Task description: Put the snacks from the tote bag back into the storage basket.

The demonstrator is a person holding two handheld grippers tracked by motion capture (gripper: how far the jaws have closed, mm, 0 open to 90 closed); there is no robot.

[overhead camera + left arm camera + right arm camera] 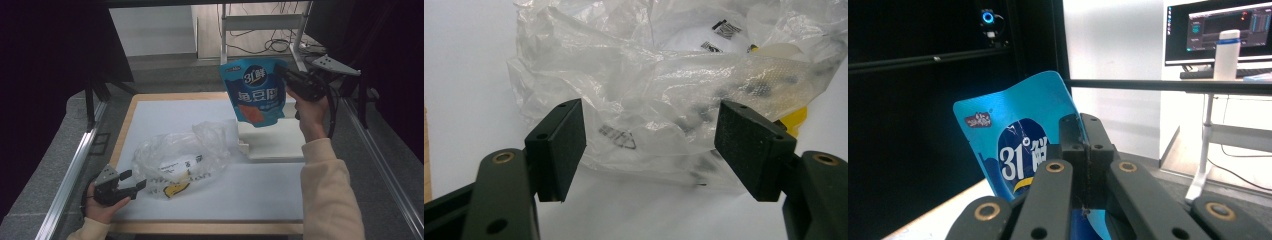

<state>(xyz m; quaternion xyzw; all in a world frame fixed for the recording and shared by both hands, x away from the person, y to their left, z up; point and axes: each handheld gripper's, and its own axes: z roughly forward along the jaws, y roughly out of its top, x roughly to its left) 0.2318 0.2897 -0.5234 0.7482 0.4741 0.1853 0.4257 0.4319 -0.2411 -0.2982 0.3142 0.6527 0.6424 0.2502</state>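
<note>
White tabletop (165,112): right gripper (286,75) clamps blue pouch (256,92) edge aloft.

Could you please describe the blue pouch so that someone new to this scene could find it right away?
Start at the white-topped table and look above its far right corner, where the right gripper is shut on the blue pouch in mid-air. Unlike the crumpled clear plastic bag lying below, it is opaque, bright blue with white lettering.

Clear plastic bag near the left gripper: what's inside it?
Through the clear plastic bag a white printed label and something yellow show. Crumpled film blurs the rest, so other contents cannot be made out.
</note>
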